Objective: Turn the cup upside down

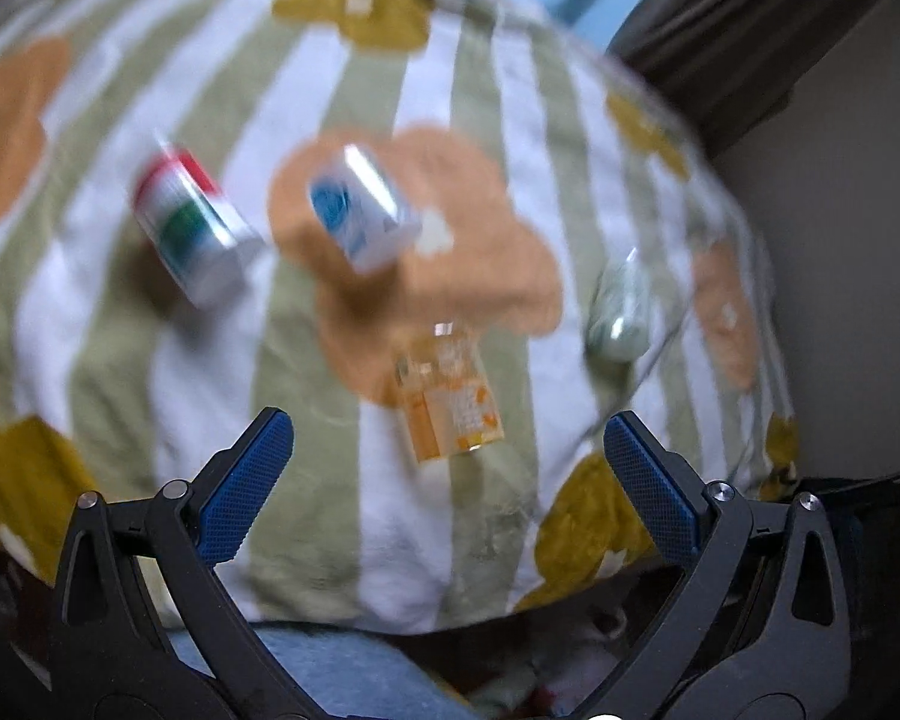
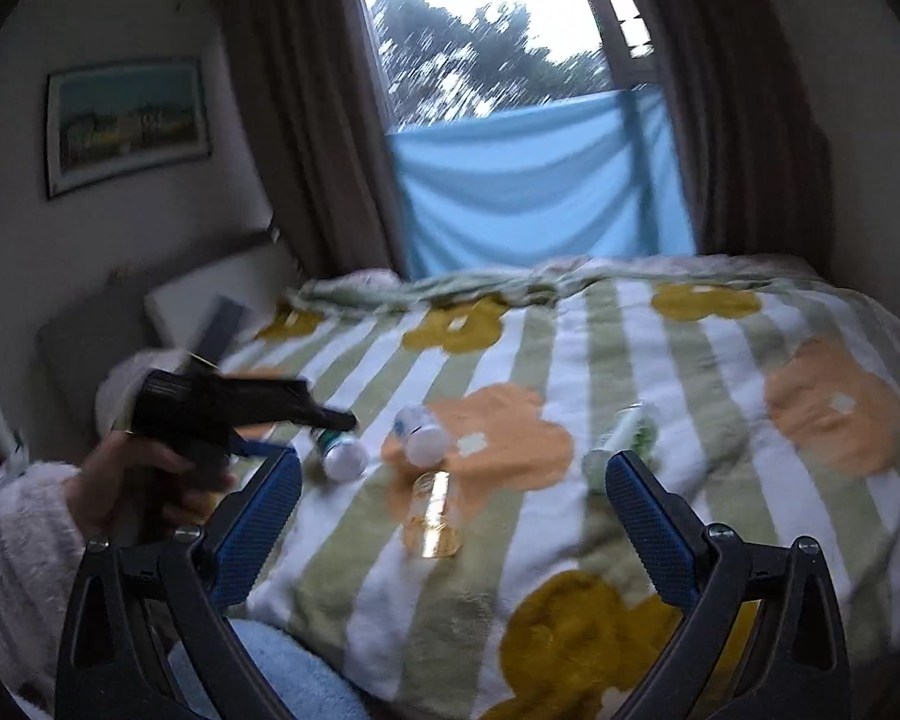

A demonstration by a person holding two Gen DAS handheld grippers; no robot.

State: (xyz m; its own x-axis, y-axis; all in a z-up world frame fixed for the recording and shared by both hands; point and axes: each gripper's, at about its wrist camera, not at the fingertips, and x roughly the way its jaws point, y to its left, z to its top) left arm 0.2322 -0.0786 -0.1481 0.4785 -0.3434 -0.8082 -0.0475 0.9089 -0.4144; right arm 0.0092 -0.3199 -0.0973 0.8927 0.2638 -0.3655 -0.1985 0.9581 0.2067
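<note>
Several cups stand on a striped floral blanket on a bed. A clear orange-patterned cup is nearest. Behind it are a red-green-white cup, a blue-white cup and a pale green cup. My left gripper is open above the blanket, just short of the orange cup. It also shows in the right wrist view, held at the left. My right gripper is open, with the orange cup between its fingers' line of sight, not touching. Both views are blurred.
The blanket covers the bed up to a window with brown curtains and a blue cloth. A wall with a framed picture and a pillow are at the left. My blue-clad knee is below.
</note>
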